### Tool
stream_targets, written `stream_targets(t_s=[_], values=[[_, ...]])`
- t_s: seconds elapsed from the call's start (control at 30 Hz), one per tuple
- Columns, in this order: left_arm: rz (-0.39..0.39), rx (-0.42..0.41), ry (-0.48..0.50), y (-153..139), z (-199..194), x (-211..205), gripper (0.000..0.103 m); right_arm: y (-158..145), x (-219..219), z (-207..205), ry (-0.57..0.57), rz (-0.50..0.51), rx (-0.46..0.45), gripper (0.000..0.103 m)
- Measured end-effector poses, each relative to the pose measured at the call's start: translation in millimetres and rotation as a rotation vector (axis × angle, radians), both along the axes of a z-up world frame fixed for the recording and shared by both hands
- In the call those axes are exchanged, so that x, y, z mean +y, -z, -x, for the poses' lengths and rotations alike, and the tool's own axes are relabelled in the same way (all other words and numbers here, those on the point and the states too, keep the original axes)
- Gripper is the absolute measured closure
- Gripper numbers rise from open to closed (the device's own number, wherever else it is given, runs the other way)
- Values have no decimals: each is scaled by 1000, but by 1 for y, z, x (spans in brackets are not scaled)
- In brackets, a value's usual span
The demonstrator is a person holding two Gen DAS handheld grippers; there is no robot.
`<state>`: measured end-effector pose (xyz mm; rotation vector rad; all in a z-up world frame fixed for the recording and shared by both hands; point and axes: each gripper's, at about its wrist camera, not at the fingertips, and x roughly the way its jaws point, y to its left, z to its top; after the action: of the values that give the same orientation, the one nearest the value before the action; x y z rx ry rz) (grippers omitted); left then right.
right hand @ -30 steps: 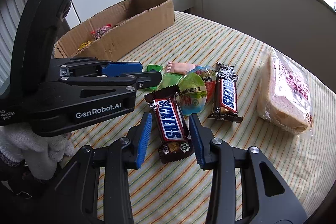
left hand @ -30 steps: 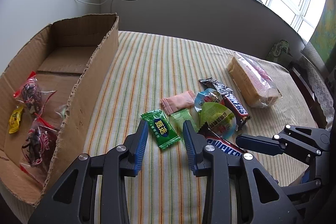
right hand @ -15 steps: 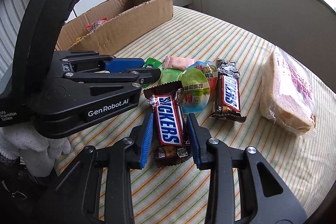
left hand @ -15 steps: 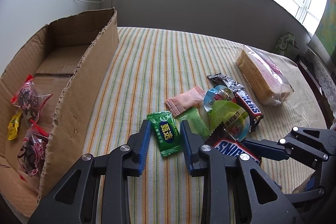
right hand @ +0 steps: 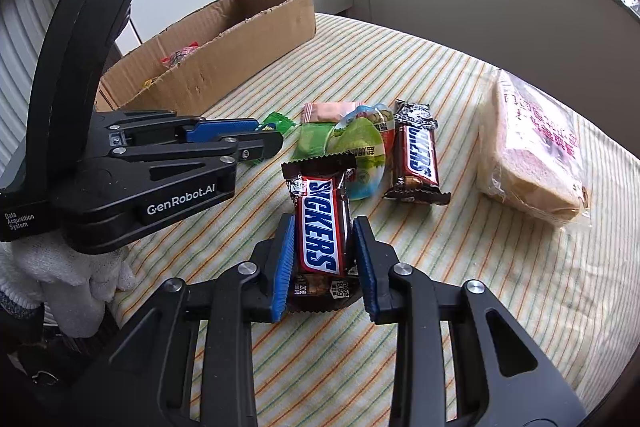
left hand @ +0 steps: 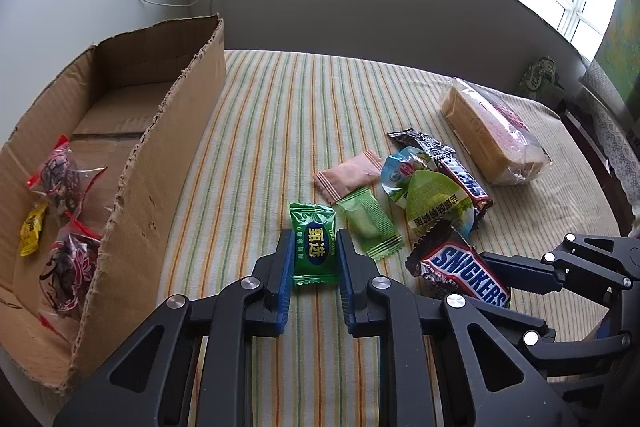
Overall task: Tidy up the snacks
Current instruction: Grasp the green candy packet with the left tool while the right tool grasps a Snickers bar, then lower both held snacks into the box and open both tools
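A striped tablecloth (left hand: pixel 280 115) is spread under everything, and an open cardboard box (left hand: pixel 132 187) is set at nine o'clock in the left wrist view, with red-edged packets (left hand: pixel 60 171) and a small yellow packet (left hand: pixel 32 233) lying inside it. A wrapped loaf of sliced bread (left hand: pixel 492 135) is seen at two o'clock, well apart from the box. Near the centre a cluster of snacks is gathered: a second Snickers bar (right hand: pixel 416 155), a jelly cup with a green lid (left hand: pixel 434 203), a pink sachet (left hand: pixel 348 175) and a pale green sachet (left hand: pixel 370 223), all touching or just beside one another. The left gripper (left hand: pixel 313 259) is being closed on the dark green candy (left hand: pixel 314 247), whose sides are met by the blue pads. The right gripper (right hand: pixel 323 251) is likewise being closed on the nearer Snickers bar (right hand: pixel 320 223), whose wrapper is pinched between the pads. A white-gloved hand (right hand: pixel 68 283) is seen at eight o'clock in the right wrist view, beneath the left gripper's body.
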<state>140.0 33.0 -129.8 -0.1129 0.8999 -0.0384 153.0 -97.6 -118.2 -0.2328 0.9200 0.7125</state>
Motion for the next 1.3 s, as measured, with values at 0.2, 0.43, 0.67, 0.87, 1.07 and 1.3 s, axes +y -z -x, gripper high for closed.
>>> stream_targets(t_s=[0.2,0.43,0.67,0.87,1.07,1.3], values=[[32,-17,6,-7,13,2,85,-10,-11,7,30,-24,-15,73],[58,-79,16,-31,34,5,85,-30,-20,14,56,-50,-46,73],[76,-134,1,-55,53,27,84,-49,-22,24,58,-58,-72,73],[79,-165,-26,-67,60,41,84,-61,-2,19,45,-58,-91,73],[78,-188,-62,-72,64,65,85,-77,26,7,21,-67,-112,73],[74,-203,-97,-77,62,93,85,-90,66,-14,-7,-82,-119,73]])
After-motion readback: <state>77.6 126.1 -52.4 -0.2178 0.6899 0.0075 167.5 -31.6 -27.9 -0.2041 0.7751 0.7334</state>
